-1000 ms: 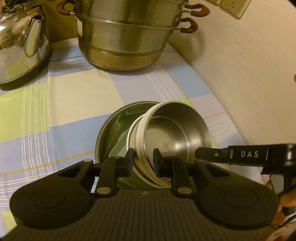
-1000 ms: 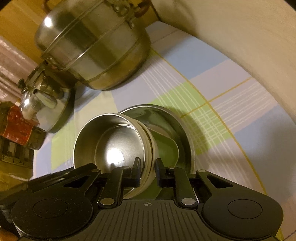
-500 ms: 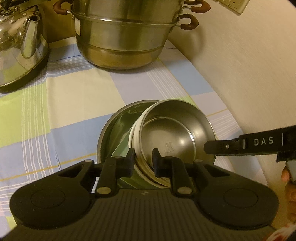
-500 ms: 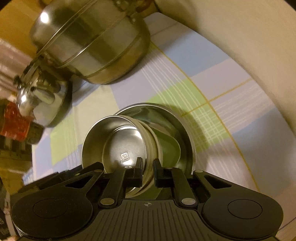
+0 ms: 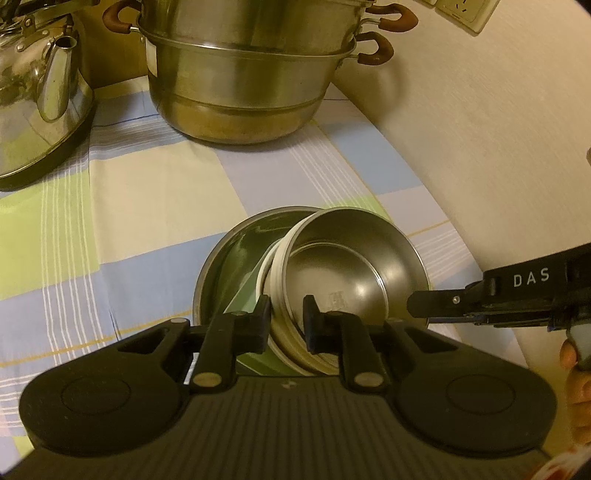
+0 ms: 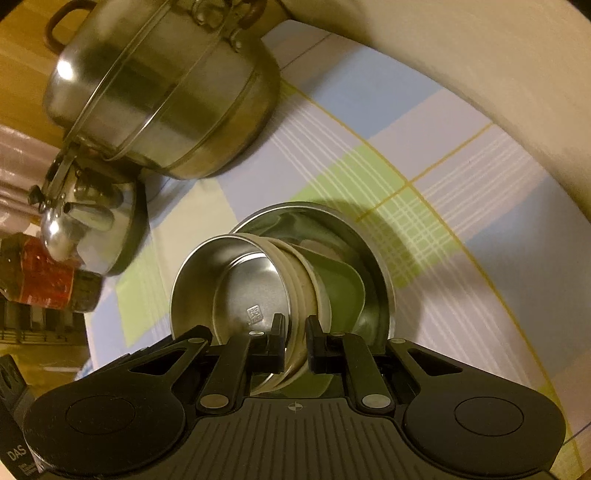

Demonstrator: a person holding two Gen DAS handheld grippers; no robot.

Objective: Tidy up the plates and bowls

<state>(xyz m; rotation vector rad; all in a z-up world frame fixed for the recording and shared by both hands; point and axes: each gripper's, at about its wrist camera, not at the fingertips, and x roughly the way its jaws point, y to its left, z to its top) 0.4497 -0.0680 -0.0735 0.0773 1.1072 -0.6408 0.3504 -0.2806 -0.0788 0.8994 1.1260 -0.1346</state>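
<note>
Steel bowl [image 5: 354,280] tilts inside the wider bowl [image 5: 225,266] on the checked cloth [image 5: 147,192] — we clench its rim from opposite sides with left gripper [image 5: 286,321] and right gripper [image 6: 295,341].

A small steel bowl [image 5: 354,273] with a cream outer wall leans tilted inside a larger steel bowl [image 5: 236,254], near the table's wall-side edge, over a pale green piece [image 6: 332,273].

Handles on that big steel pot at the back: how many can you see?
3 in the left wrist view: one handle on the pot's left, an upper handle and a lower handle on its right. A fourth may be hidden.
</note>
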